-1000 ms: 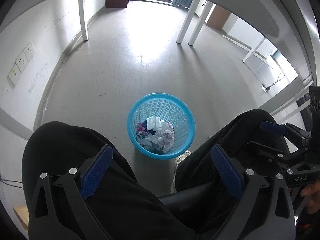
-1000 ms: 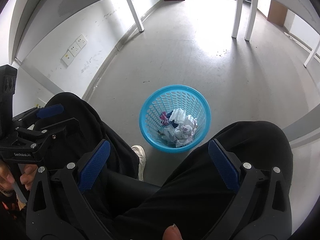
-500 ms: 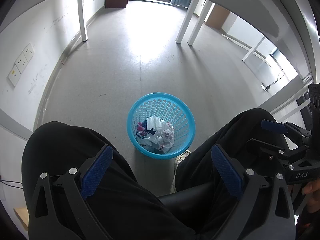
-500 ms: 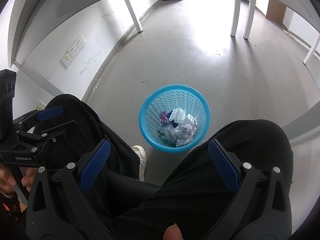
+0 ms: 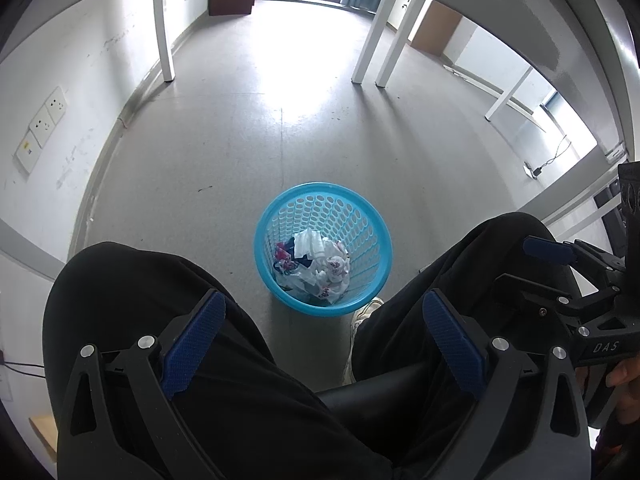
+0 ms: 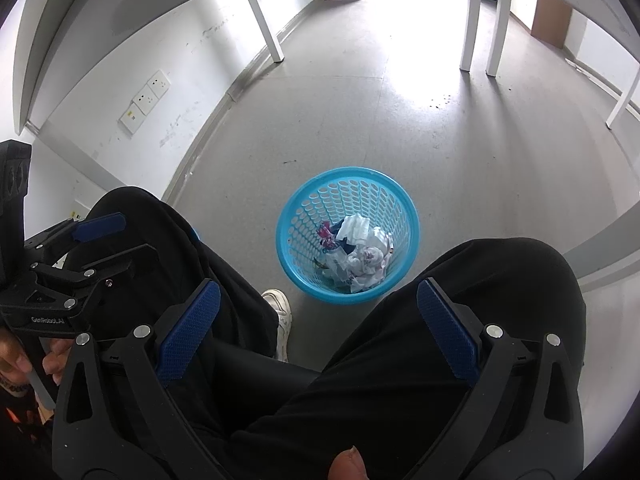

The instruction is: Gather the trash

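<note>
Barely shifted since a second ago. Left gripper (image 5: 324, 340) and right gripper (image 6: 318, 326) spread wide, grasping nothing, above black-trousered knees (image 5: 132, 280). On floor between feet: round turquoise perforated plastic basket (image 5: 362, 216) of crumpled paper (image 5: 320, 264). Probably light, springy; best pinched at rim.

Blue perforated waste basket (image 5: 370, 216): near base hidden behind the black-trousered knees; lower layers of crumpled paper and wrappers (image 5: 316, 260) covered by the top pieces, print illegible
White shoe (image 6: 282, 312): only the toe shows between the legs
Wall sockets (image 5: 40, 124): markings too small to read
Right gripper (image 5: 532, 268): cut off at the frame edge in the left wrist view
</note>
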A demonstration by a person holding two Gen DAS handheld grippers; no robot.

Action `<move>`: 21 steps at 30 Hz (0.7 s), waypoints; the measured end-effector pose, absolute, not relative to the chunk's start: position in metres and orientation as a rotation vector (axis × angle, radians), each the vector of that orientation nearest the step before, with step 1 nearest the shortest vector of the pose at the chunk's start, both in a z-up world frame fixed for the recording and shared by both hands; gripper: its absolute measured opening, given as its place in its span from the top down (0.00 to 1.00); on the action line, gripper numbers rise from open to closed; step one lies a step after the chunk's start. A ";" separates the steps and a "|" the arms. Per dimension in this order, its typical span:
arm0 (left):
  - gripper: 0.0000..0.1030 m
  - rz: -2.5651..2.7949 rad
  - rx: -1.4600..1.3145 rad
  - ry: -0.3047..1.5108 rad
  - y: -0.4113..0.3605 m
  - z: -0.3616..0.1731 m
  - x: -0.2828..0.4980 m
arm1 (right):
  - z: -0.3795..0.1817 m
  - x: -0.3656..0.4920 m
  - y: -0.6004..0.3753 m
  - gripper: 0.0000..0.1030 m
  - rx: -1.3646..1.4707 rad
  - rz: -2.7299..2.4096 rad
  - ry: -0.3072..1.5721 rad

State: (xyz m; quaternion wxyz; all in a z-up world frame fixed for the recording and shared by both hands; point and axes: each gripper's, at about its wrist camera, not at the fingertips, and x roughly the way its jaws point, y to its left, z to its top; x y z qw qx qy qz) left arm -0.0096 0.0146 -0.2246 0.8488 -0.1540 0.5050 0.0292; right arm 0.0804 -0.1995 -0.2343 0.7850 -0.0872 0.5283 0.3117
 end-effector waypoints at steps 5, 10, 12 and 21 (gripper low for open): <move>0.06 0.065 -0.327 1.065 0.014 -0.225 -0.010 | -0.235 0.080 -0.200 0.08 -0.188 0.670 1.138; 0.06 0.068 -0.329 1.066 0.014 -0.225 -0.011 | -0.236 0.080 -0.200 0.08 -0.191 0.665 1.139; 0.06 0.065 -0.327 1.066 0.014 -0.225 -0.011 | -0.236 0.080 -0.201 0.08 -0.191 0.664 1.140; 0.06 0.080 -0.303 1.073 0.014 -0.228 -0.011 | -0.237 0.081 -0.203 0.08 -0.202 0.650 1.141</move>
